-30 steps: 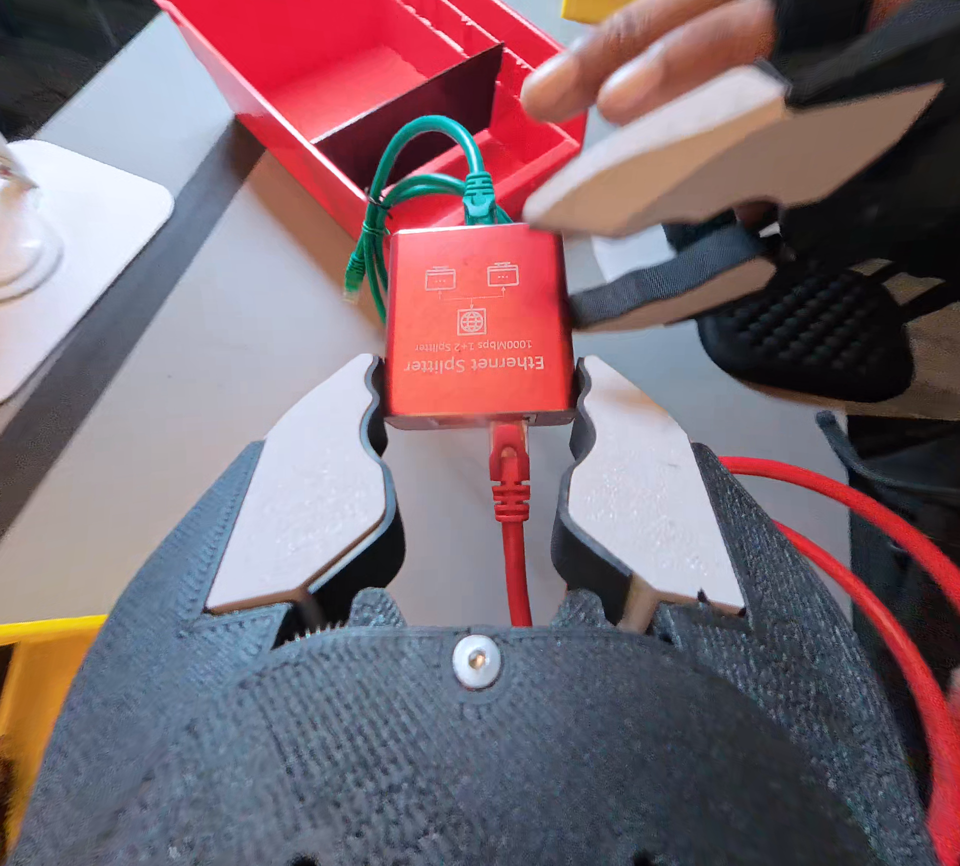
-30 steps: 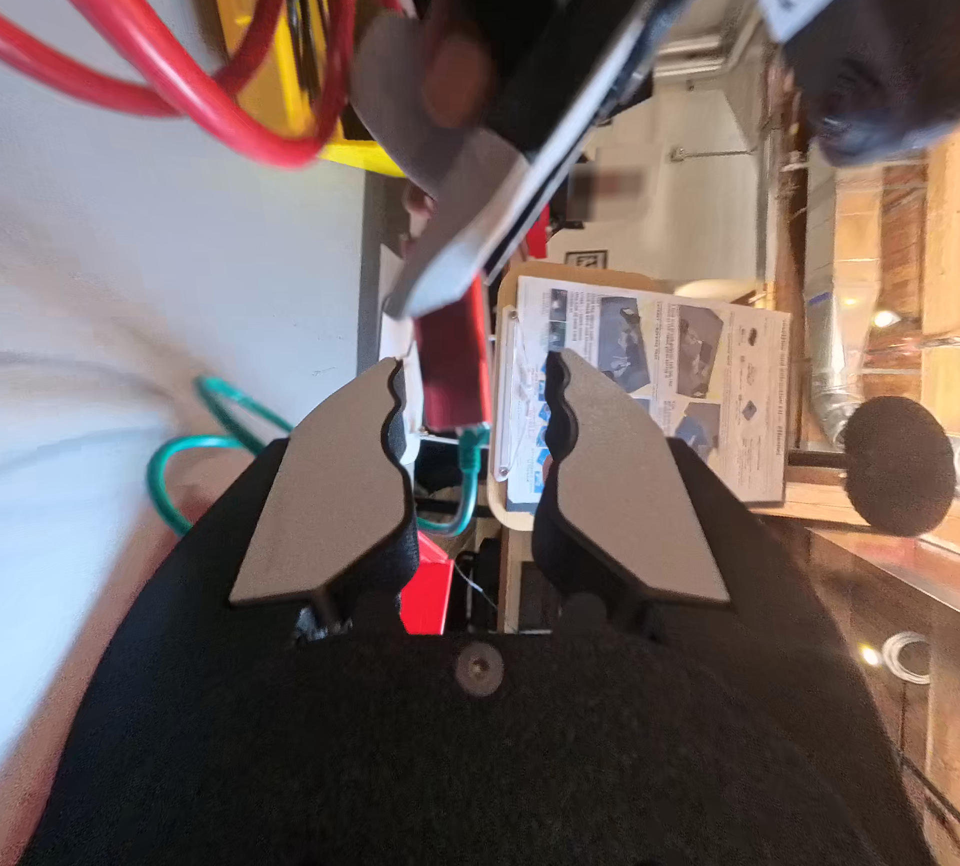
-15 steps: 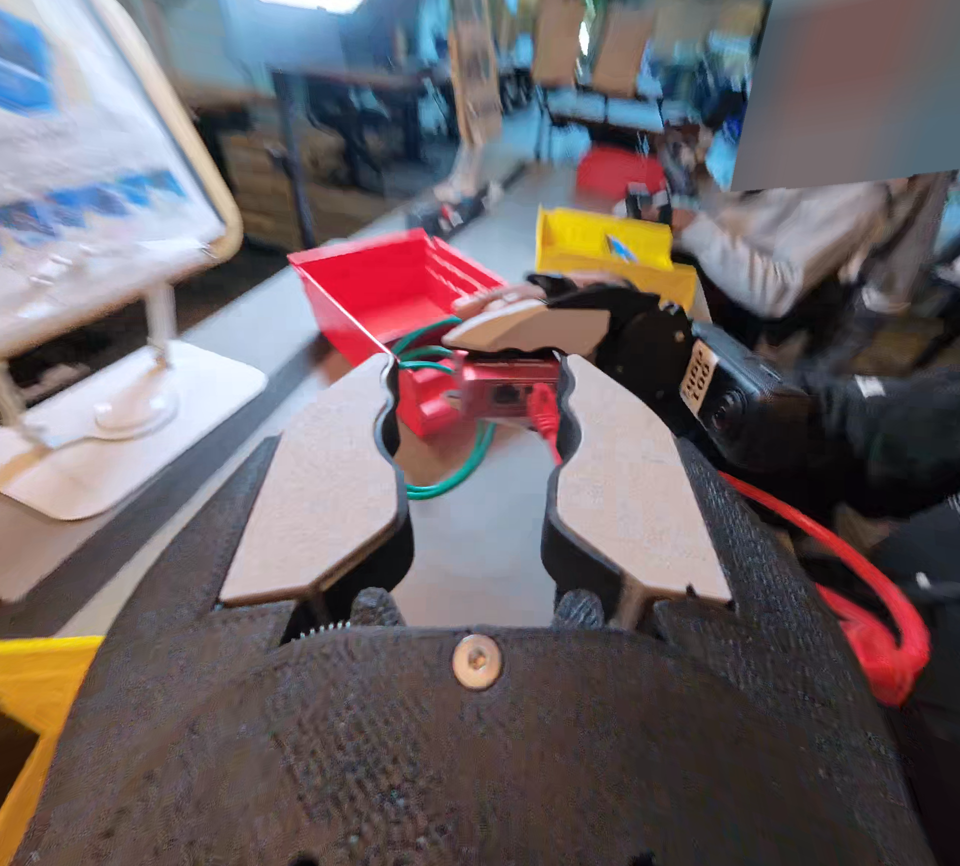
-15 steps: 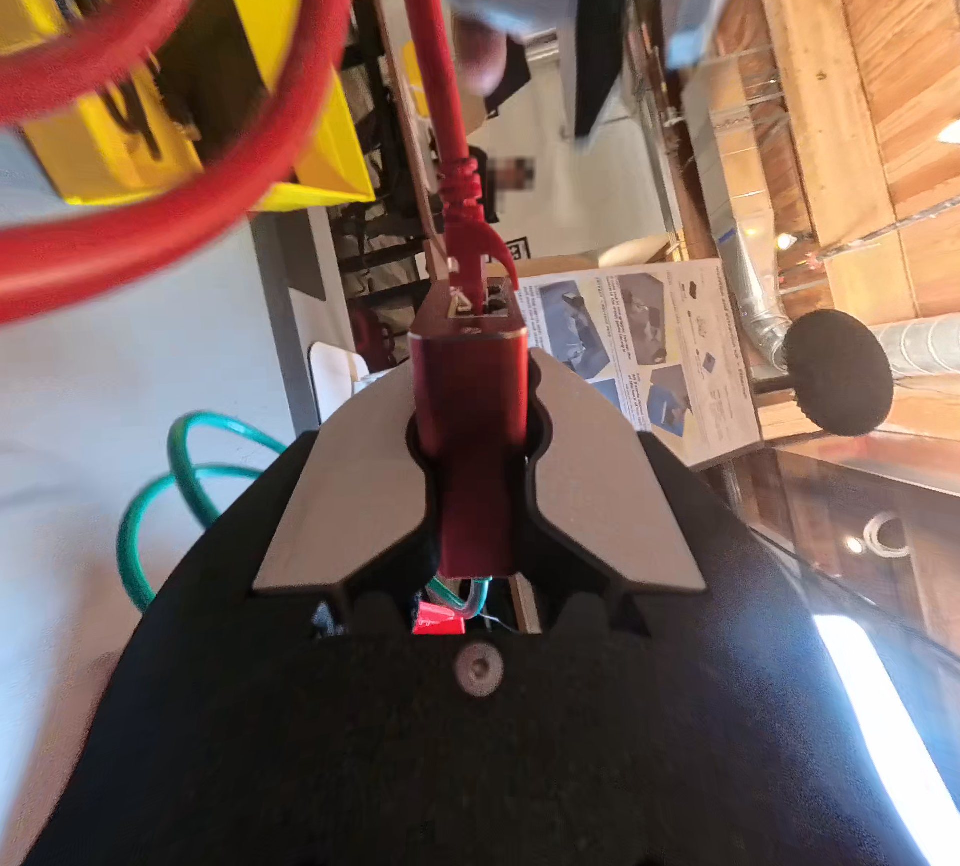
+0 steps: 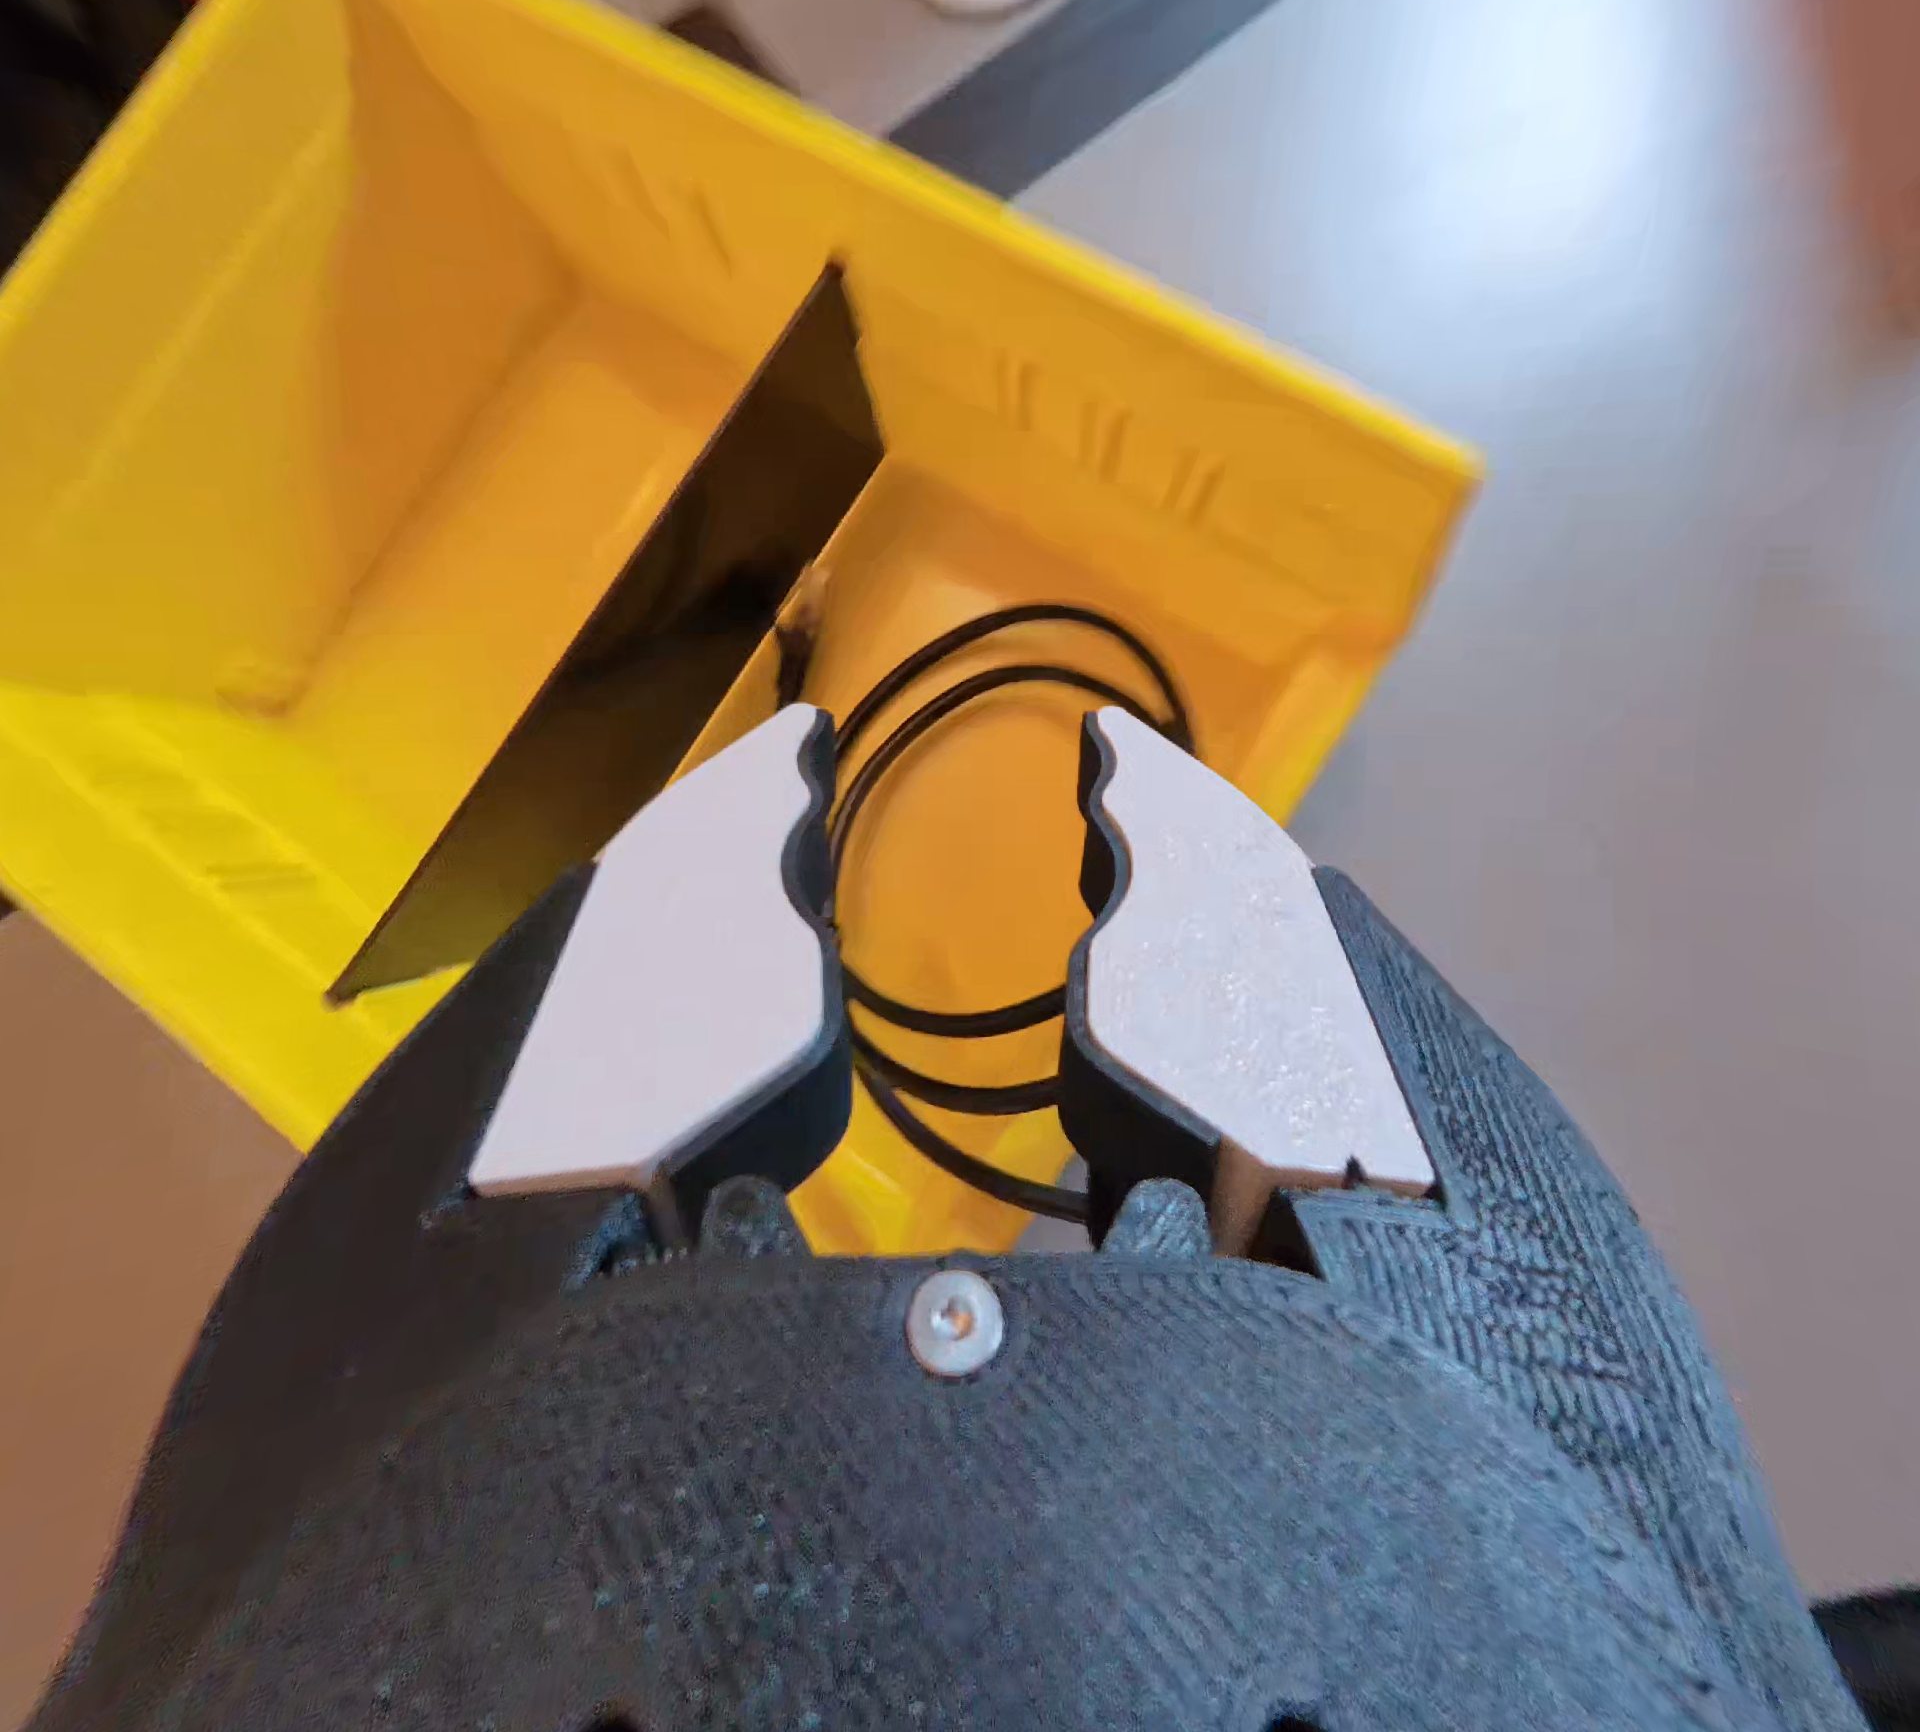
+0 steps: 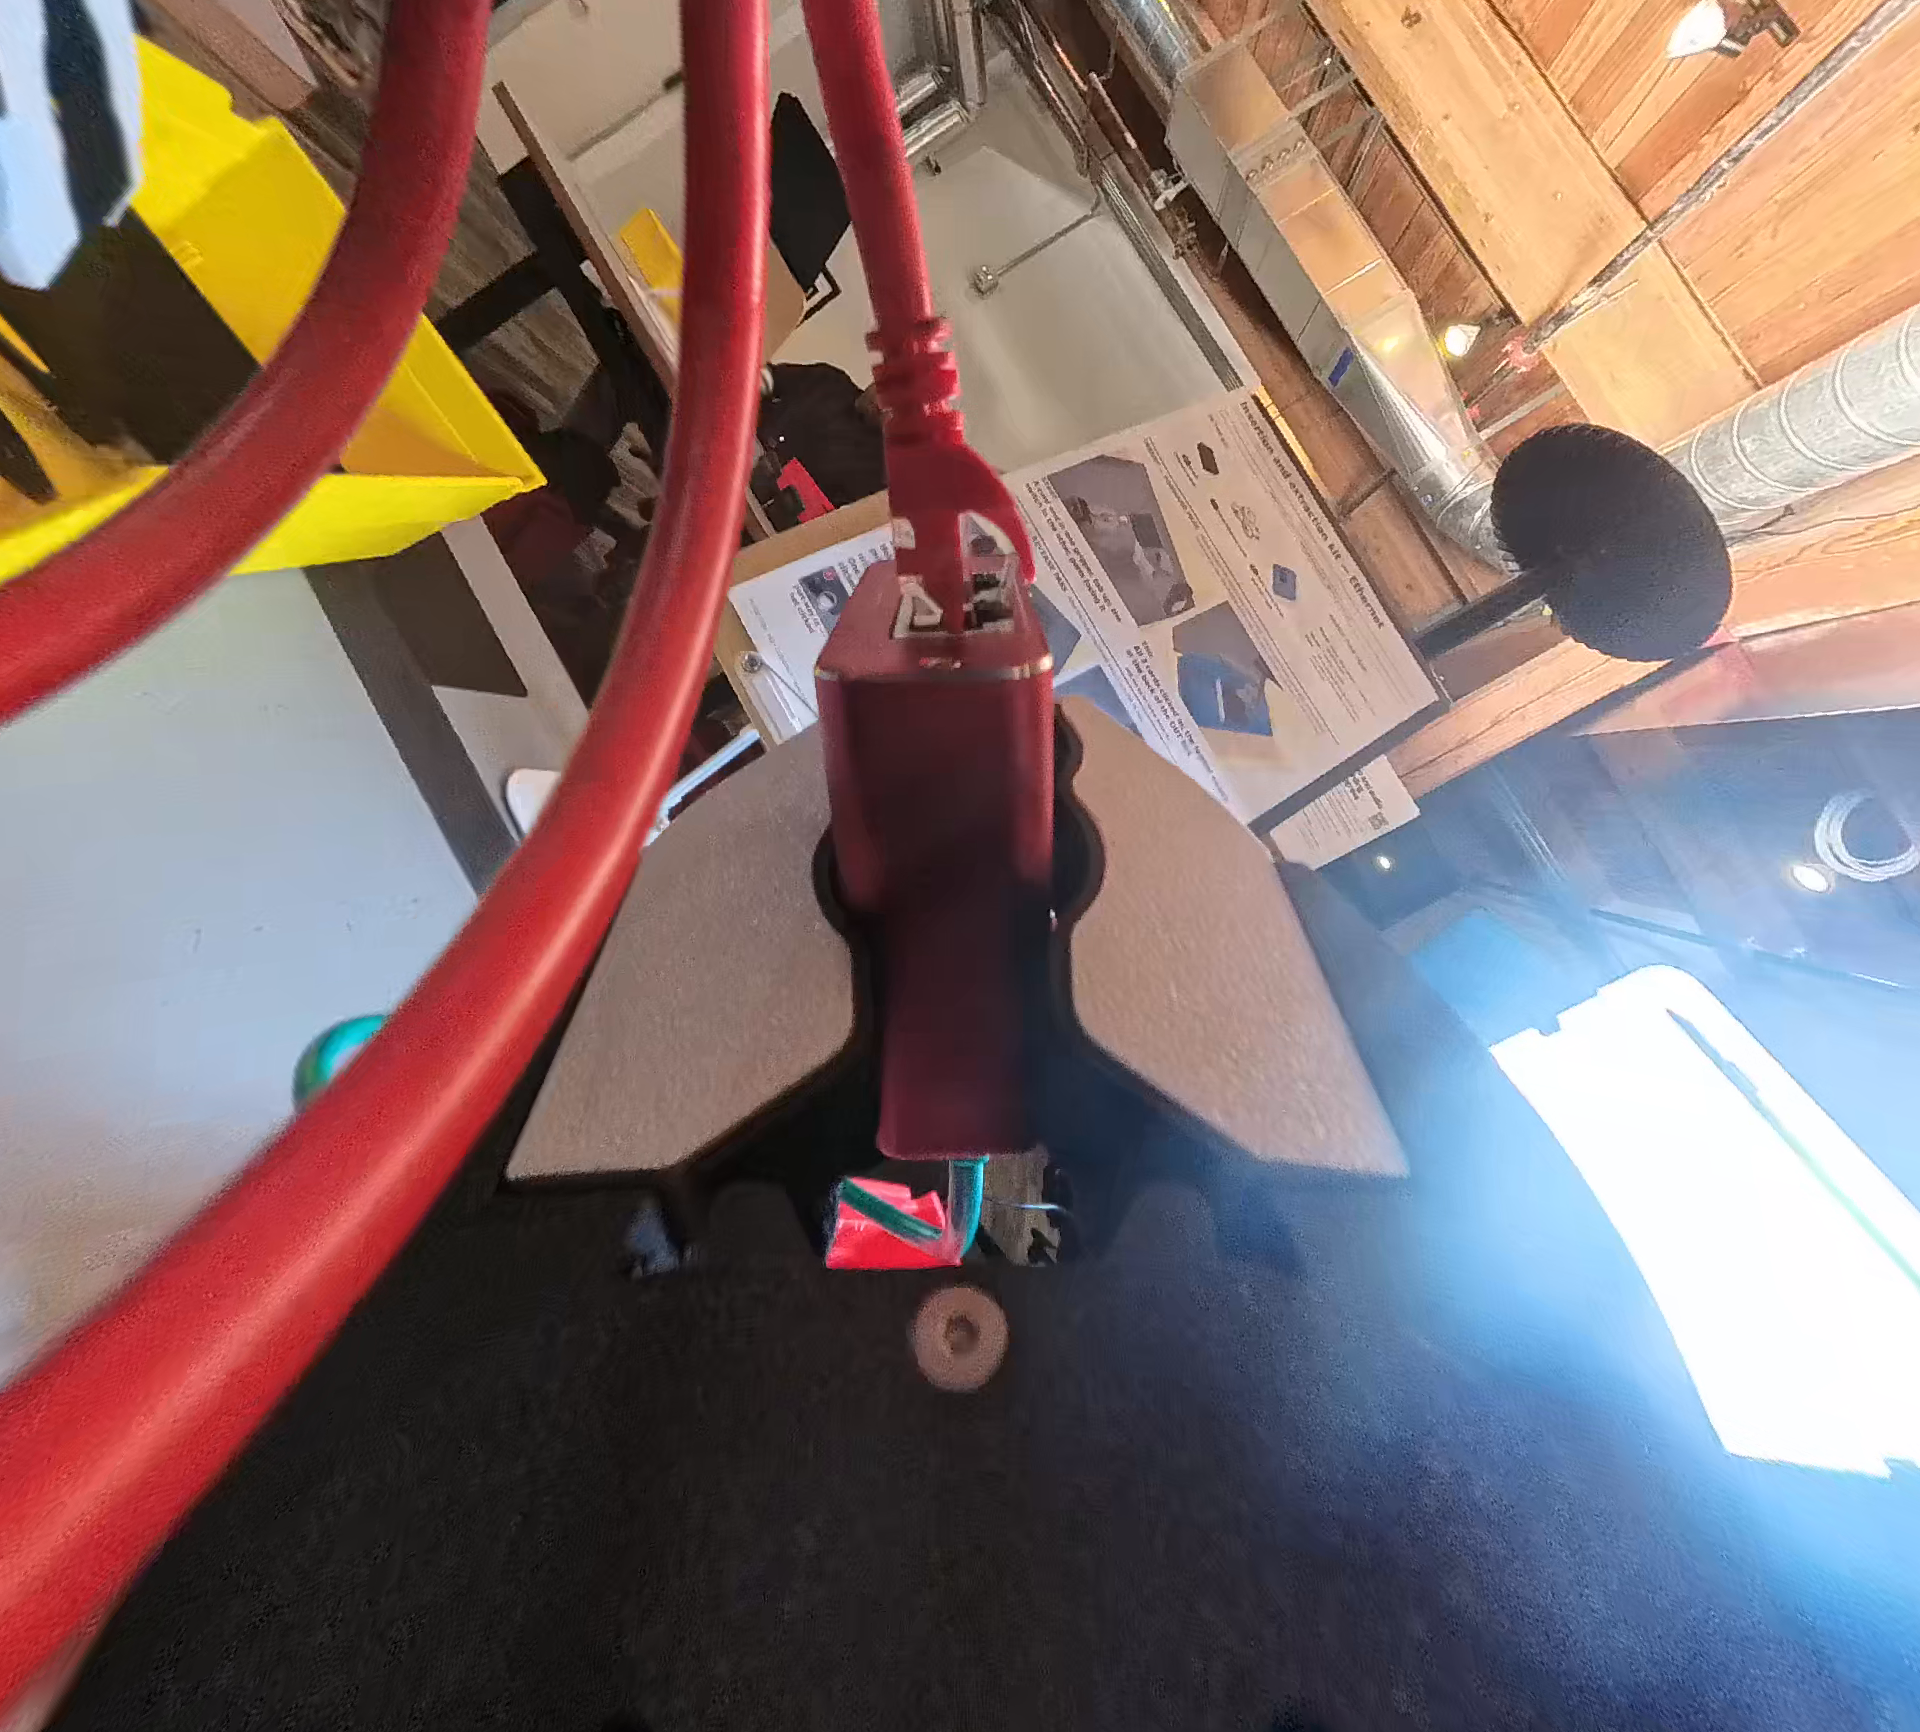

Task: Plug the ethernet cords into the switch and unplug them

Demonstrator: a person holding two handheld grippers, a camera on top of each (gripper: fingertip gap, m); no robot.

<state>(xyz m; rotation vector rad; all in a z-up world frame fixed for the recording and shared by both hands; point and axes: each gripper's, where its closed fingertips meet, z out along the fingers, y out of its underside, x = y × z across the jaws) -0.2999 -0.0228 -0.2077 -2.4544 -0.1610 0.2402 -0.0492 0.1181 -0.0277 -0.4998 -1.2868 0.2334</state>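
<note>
The left gripper hangs open and empty above the yellow bin, over the coiled black cord in the compartment right of the dark divider; the bin walls confine the approach. The right gripper clamps the red switch on its sides, ports exposed, with the red cord plugged in and its loops crowding the left.
</note>
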